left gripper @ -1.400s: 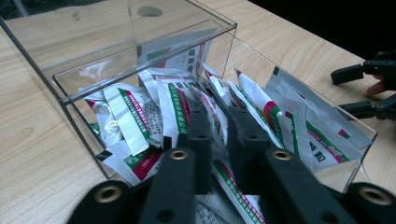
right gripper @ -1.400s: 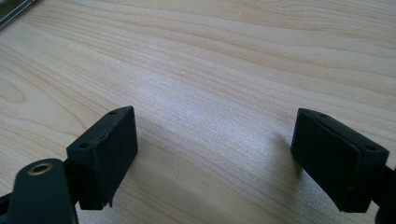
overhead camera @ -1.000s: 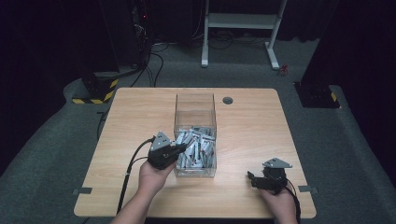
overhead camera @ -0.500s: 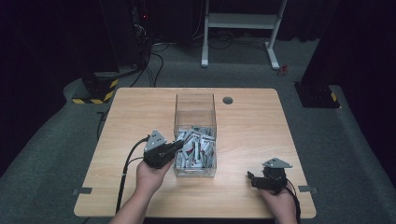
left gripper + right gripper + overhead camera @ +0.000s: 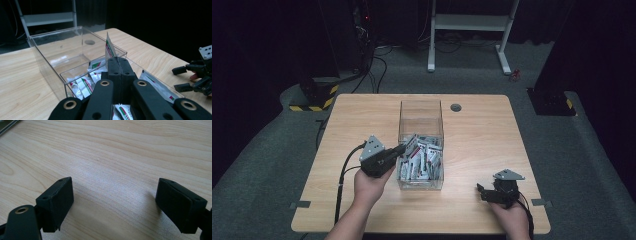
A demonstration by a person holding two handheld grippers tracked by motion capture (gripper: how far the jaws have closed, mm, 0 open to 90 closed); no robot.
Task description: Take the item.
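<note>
1. Far left of the clear box (image 5: 420,116), the black cable (image 5: 343,176) trails off the left gripper (image 5: 401,149) toward the near edge of the wooden table (image 5: 347,120).
2. The left gripper sits at the box's left wall, tips over the rim, jaws pressed together on a white sachet (image 5: 109,47) with a green-and-red label. The sachet pokes straight up past the pads, above the pile.
3. Inside the box, the rest of the sachets (image 5: 424,159) are heaped in the near half; the far half looks bare.
4. Just past the box's far right corner there's a round grommet hole (image 5: 455,107) in the tabletop.
5. Well to the right of the box, near the front edge, the right gripper (image 5: 482,191) rests low over bare wood, jaws wide apart, nothing between them.
</note>
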